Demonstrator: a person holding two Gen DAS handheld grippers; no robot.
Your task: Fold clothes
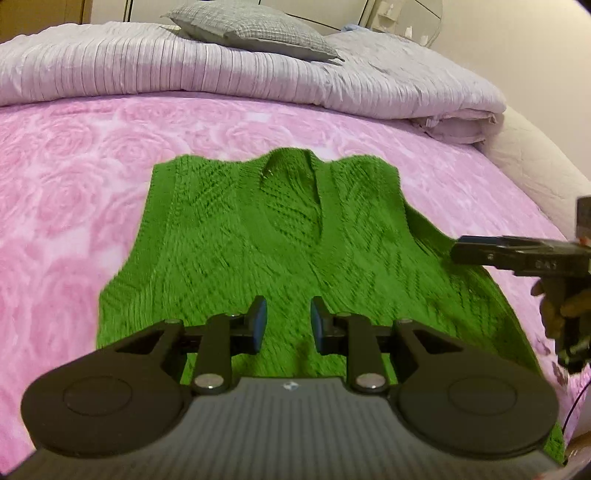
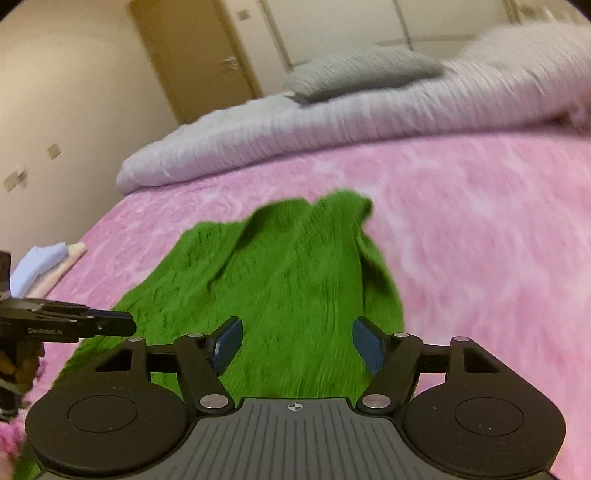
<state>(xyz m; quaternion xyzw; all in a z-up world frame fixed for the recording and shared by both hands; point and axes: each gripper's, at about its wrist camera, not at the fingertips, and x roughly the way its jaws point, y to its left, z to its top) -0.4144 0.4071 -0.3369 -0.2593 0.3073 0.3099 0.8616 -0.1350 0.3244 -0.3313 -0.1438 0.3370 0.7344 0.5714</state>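
Observation:
A green knitted V-neck vest (image 1: pixel 277 229) lies spread flat on the pink rose-pattern blanket (image 1: pixel 74 184), neck towards the far side of the bed. My left gripper (image 1: pixel 288 317) hovers over the vest's near part, open, with nothing between its blue pads. In the right wrist view the vest (image 2: pixel 288 277) runs away from me, its far end rumpled. My right gripper (image 2: pixel 297 343) is open wide above it and holds nothing. Each gripper shows in the other's view: the right gripper (image 1: pixel 461 249) at the vest's right edge, the left gripper (image 2: pixel 125 326) over its left side.
A folded lilac duvet (image 1: pixel 221 66) and a grey pillow (image 1: pixel 255 29) lie across the back of the bed. Folded pale clothes (image 2: pixel 44 266) sit at the bed's left edge. A person's hand (image 1: pixel 554 310) holds the right gripper. A door (image 2: pixel 199 55) stands behind.

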